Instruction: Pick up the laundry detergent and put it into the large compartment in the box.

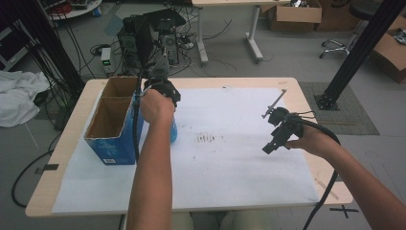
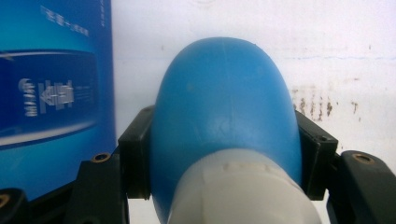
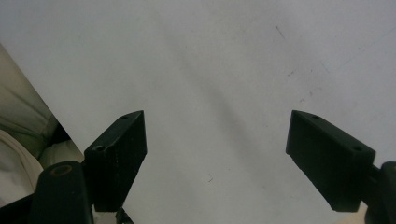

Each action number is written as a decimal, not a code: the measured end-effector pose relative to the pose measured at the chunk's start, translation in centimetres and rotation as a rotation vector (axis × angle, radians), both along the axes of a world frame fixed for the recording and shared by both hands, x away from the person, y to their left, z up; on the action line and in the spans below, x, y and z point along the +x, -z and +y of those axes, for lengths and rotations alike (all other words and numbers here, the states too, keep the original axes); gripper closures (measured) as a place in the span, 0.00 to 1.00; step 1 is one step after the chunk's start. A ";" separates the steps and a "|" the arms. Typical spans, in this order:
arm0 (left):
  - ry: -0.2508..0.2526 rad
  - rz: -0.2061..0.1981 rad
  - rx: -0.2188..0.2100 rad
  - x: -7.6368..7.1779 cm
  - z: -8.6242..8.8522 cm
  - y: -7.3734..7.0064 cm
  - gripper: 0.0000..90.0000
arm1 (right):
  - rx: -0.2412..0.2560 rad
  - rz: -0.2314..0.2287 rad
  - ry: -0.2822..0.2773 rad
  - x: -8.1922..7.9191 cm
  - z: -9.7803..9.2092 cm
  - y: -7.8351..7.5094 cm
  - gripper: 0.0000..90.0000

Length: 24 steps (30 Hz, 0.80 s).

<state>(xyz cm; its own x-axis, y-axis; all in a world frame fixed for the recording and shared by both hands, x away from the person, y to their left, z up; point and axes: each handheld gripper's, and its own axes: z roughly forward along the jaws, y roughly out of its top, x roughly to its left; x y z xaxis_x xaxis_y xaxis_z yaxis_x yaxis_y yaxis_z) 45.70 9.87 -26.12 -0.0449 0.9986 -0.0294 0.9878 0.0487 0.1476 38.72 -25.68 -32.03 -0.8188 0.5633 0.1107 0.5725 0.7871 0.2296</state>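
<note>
The blue bottle [image 2: 226, 116] sits pinched between my left jaws, which press on its rounded body just above the pale cap [image 2: 243, 191]; in the high view it hangs low over the counter [image 1: 57, 191], just beside the open cardboard box [image 1: 112, 129]. Its skin looks smooth and glossy, so I judge it slippery, and likely light, thin plastic that would give if squeezed hard. The widest part of the body, where I have it now, seems the safest hold; the taper toward the cap would slide. My left gripper [image 1: 163, 88] is closed on it. My right gripper [image 1: 280, 129] hovers over the white sheet [image 1: 230, 177], jaws spread wide and empty. Count: one bottle, one box with two compartments, two grippers.
</note>
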 end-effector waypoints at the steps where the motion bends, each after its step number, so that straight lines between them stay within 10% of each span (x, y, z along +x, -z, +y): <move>1: 0.012 -0.009 0.009 -0.2 -0.1 -0.8 0.42 | -0.001 -0.002 -0.002 -0.1 0.1 -0.1 0.23; 24: 0.115 -0.066 0.020 -1.9 0.8 -9.1 0.42 | -0.010 -0.006 -0.015 -0.6 0.8 -0.6 0.23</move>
<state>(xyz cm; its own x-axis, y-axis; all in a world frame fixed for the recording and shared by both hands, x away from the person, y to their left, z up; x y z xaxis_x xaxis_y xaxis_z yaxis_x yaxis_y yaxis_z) 43.78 10.64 -17.01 0.0714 0.9974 -0.0089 0.9749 -0.0679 0.2119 38.11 -24.85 -31.40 -0.8277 0.5521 0.1005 0.5595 0.7976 0.2253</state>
